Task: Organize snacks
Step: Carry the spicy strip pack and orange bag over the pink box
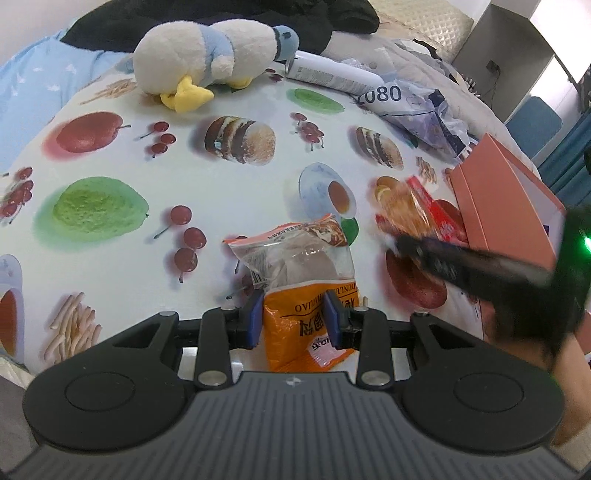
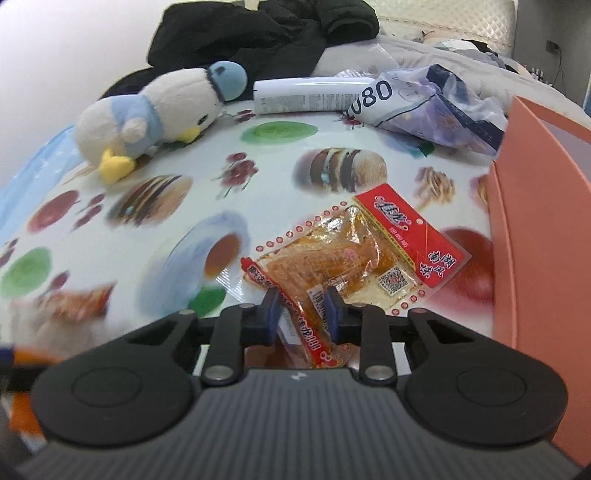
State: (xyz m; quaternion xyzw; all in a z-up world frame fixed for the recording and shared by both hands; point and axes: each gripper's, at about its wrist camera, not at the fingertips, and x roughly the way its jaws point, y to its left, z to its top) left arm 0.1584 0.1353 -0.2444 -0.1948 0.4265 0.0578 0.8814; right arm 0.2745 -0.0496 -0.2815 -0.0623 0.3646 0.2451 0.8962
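Note:
My left gripper (image 1: pixel 293 317) is shut on an orange and clear snack bag (image 1: pixel 299 266), which sticks forward above the fruit-print tablecloth (image 1: pixel 110 155). My right gripper (image 2: pixel 301 308) is shut on a red and clear packet of dried snack (image 2: pixel 354 254), gripping its near end. In the left wrist view the same red packet (image 1: pixel 410 206) shows blurred at the right, with the right gripper (image 1: pixel 399 243) on it beside the pink box (image 1: pixel 506 206). In the right wrist view the pink box (image 2: pixel 535 258) stands close at the right. The orange bag (image 2: pixel 74 299) appears blurred at the left there.
A plush penguin (image 1: pixel 207 55) lies at the far side of the table beside a white tube (image 1: pixel 332 72) and a crumpled bluish bag (image 1: pixel 417 110). Dark clothing (image 2: pixel 258 33) is heaped behind them. A person's hand (image 1: pixel 569 380) shows at the right edge.

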